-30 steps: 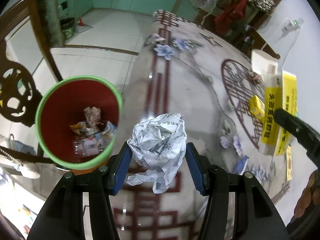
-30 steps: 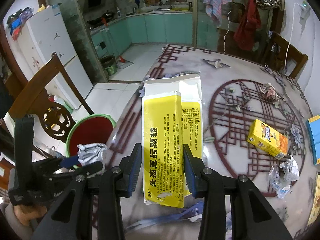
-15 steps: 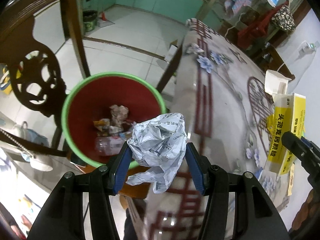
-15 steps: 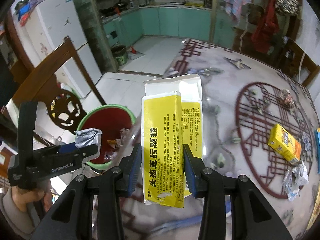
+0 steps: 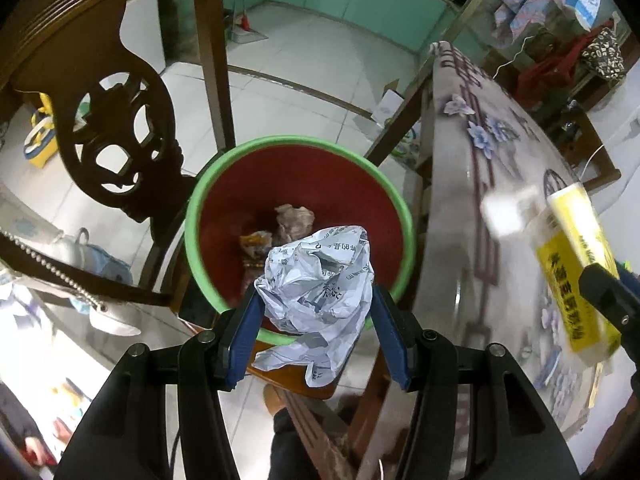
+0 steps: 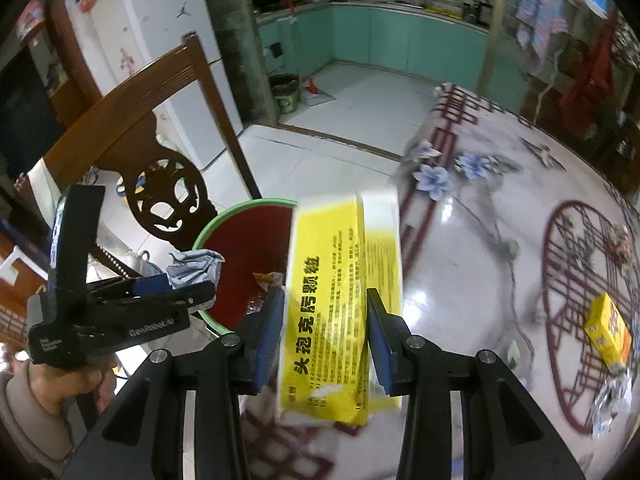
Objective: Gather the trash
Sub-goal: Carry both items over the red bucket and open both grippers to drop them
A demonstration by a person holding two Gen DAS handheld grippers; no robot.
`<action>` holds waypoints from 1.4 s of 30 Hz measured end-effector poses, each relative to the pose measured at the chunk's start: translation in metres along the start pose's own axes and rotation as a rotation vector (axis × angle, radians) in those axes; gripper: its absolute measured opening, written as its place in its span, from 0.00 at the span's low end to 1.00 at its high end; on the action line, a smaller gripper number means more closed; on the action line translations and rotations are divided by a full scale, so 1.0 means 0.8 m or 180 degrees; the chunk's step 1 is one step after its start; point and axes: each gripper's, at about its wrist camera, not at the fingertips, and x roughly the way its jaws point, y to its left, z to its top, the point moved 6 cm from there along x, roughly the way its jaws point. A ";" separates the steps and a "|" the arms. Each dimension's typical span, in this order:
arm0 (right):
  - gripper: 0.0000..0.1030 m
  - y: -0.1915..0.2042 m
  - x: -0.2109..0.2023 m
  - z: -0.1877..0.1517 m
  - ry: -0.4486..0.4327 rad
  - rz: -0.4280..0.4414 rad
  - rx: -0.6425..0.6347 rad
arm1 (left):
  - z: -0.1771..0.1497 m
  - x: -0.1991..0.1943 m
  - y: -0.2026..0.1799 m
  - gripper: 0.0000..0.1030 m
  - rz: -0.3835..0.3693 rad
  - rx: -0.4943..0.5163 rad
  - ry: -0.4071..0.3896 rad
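Both grippers loaded up, hanging right by the bin

Left gripper [image 5: 316, 320] is pinching a crumpled paper wad [image 5: 320, 280] over the near rim of the green-rimmed red bin [image 5: 224, 200], which sits on the floor between a wooden chair [image 5: 116, 120] and the table [image 5: 472, 208] and already has some trash in it. Right gripper [image 6: 324, 332] is clamped on a yellow box [image 6: 340, 304] at the table edge, just beside the bin. Another small yellow box [image 6: 608, 332] lies further out on the table.
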 end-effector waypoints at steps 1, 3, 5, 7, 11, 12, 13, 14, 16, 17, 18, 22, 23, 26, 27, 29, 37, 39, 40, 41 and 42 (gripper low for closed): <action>0.36 0.005 0.004 0.004 0.0005 0.0009 -0.0034 | 0.003 0.001 0.002 0.51 0.0002 -0.0004 -0.0001; 0.36 0.014 0.012 0.011 0.0011 0.0018 -0.0103 | 0.007 0.003 0.005 0.51 0.0006 -0.0003 -0.0003; 0.36 0.019 0.019 0.017 0.0016 0.0033 -0.0152 | 0.012 0.006 0.007 0.51 0.0014 0.0003 0.0007; 0.36 0.021 0.027 0.022 0.0038 0.0038 -0.0177 | 0.017 0.008 0.009 0.51 0.0023 0.0012 0.0004; 0.37 0.024 0.039 0.032 0.0059 0.0036 -0.0217 | 0.026 0.009 0.010 0.51 0.0028 0.0035 -0.0006; 0.37 0.024 0.041 0.034 0.0061 0.0028 -0.0221 | 0.028 0.011 0.010 0.51 0.0026 0.0042 -0.0003; 0.36 0.023 0.044 0.037 0.0060 0.0014 -0.0225 | 0.029 0.012 0.011 0.51 0.0021 0.0035 0.0000; 0.37 0.023 0.045 0.038 0.0062 0.0018 -0.0232 | 0.030 0.014 0.012 0.51 0.0021 0.0024 0.0010; 0.36 0.024 0.049 0.043 0.0062 0.0017 -0.0251 | 0.031 0.016 0.014 0.51 0.0037 0.0009 0.0025; 0.36 0.024 0.050 0.045 0.0059 0.0010 -0.0264 | 0.032 0.017 0.015 0.52 0.0045 0.0000 0.0027; 0.37 0.025 0.050 0.046 0.0053 0.0004 -0.0272 | 0.032 0.018 0.016 0.52 0.0051 -0.0018 0.0025; 0.36 0.028 0.048 0.054 -0.0023 -0.0010 -0.0307 | 0.037 0.015 0.015 0.52 0.0034 -0.0029 -0.0002; 0.36 0.028 0.047 0.055 -0.0044 0.0008 -0.0316 | 0.038 0.015 0.015 0.52 0.0036 -0.0021 -0.0007; 0.36 0.028 0.045 0.055 -0.0062 -0.0002 -0.0342 | 0.040 0.015 0.012 0.52 0.0027 -0.0012 -0.0020; 0.36 0.028 0.045 0.056 -0.0061 -0.0006 -0.0344 | 0.041 0.015 0.011 0.52 0.0026 -0.0005 -0.0026; 0.36 0.026 0.045 0.057 -0.0063 -0.0017 -0.0339 | 0.042 0.017 0.009 0.53 0.0036 0.0016 -0.0023; 0.39 0.021 0.041 0.057 -0.0119 -0.0013 -0.0300 | 0.047 0.012 0.007 0.64 0.0040 -0.0010 -0.0068; 0.39 0.018 0.038 0.056 -0.0131 -0.0014 -0.0272 | 0.046 0.010 0.007 0.64 0.0041 -0.0001 -0.0073; 0.39 0.017 0.036 0.056 -0.0138 -0.0016 -0.0266 | 0.045 0.010 0.007 0.64 0.0046 0.0005 -0.0078; 0.39 0.016 0.034 0.056 -0.0145 -0.0020 -0.0265 | 0.044 0.008 0.006 0.64 0.0053 0.0013 -0.0086; 0.39 0.015 0.031 0.055 -0.0152 -0.0034 -0.0267 | 0.043 0.006 0.005 0.64 0.0055 0.0020 -0.0096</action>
